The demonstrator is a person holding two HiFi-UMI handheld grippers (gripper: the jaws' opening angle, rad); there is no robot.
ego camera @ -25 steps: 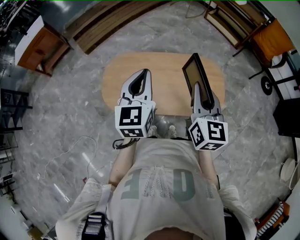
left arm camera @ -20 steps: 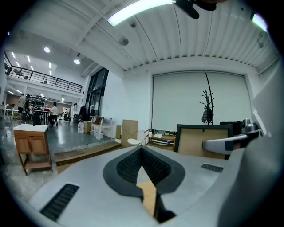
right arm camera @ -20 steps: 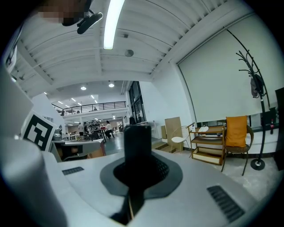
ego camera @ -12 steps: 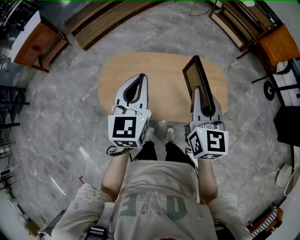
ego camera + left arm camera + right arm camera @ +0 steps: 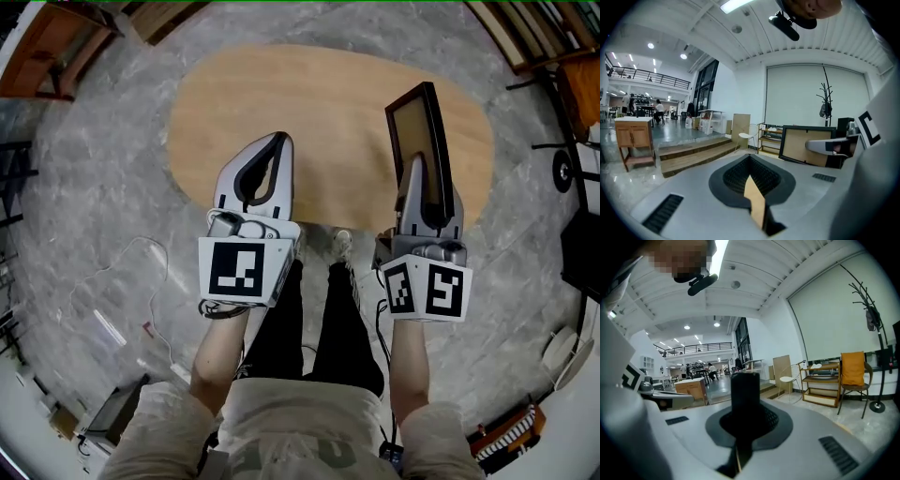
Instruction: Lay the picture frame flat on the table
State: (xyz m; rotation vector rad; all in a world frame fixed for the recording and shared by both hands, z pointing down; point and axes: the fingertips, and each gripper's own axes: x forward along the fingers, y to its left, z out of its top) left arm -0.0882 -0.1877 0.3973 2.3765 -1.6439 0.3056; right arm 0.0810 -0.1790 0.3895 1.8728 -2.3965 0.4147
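The picture frame (image 5: pixel 414 131), black-edged with a brown back panel, stands upright on its edge over the right part of the oval wooden table (image 5: pixel 319 94). My right gripper (image 5: pixel 416 165) is shut on the frame's near edge. In the right gripper view the frame's black edge (image 5: pixel 745 394) rises between the jaws. My left gripper (image 5: pixel 278 141) hovers over the table's near left side, shut and holding nothing. From the left gripper view (image 5: pixel 751 158), the picture frame (image 5: pixel 801 145) shows at the right with the right gripper (image 5: pixel 829 146) clamped on it.
The person's legs and shoes (image 5: pixel 342 246) are just below the table's near edge. A white cable (image 5: pixel 141 253) lies on the marble floor at left. A wooden cabinet (image 5: pixel 47 47) stands at the far left, shelving and a wheeled stand (image 5: pixel 562 169) at right.
The head view has tilted forward, so the table looks larger and nearer. Both grippers have reached a little further over it. The frame stays upright in the right gripper.
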